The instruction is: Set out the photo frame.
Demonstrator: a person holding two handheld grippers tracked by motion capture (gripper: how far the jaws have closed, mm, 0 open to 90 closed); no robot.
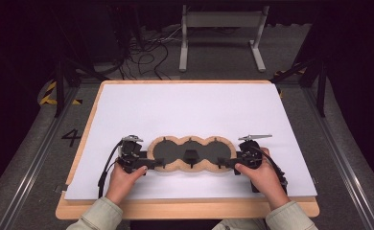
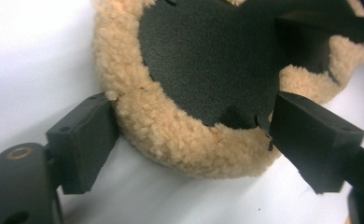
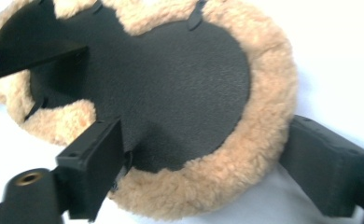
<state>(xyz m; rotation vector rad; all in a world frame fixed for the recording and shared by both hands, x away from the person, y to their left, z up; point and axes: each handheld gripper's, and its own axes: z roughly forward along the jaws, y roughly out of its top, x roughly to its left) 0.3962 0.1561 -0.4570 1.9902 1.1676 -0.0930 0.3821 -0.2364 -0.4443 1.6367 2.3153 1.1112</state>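
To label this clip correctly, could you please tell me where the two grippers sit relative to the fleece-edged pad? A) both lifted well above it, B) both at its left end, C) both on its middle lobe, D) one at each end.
D: in the high view the left gripper sits at one end of the fleece-edged pad and the right gripper at the other.

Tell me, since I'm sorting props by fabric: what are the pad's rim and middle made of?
The rim looks like tan sheepskin or faux fleece: curly, matted pile. The middle looks like black leather or leatherette: matte, fine-grained, with small slits. Which exactly can't be told.
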